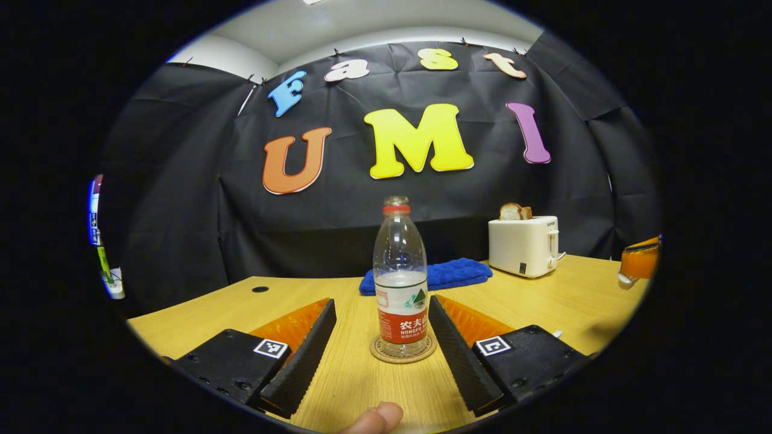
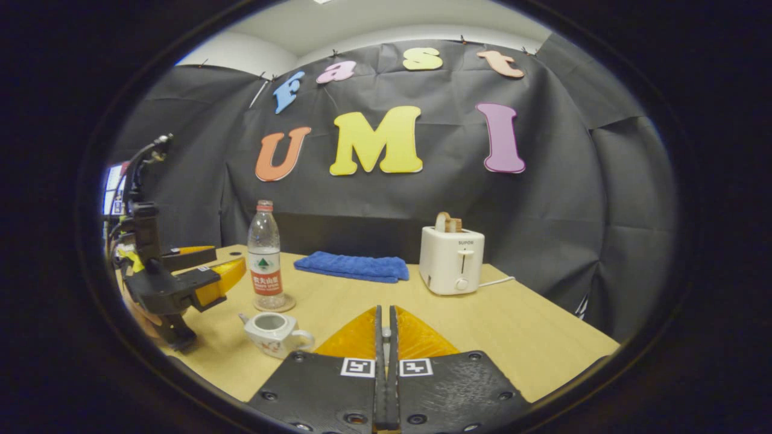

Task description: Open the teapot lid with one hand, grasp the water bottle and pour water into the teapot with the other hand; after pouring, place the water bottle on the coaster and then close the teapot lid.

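Jaws wide around bottle; right gripper view adds lidless teapot.

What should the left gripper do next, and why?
Probably close the left gripper on the water bottle: its open fingers sit either side of the bottle, which stands on the coaster, and the teapot already has its lid off, ready for water.
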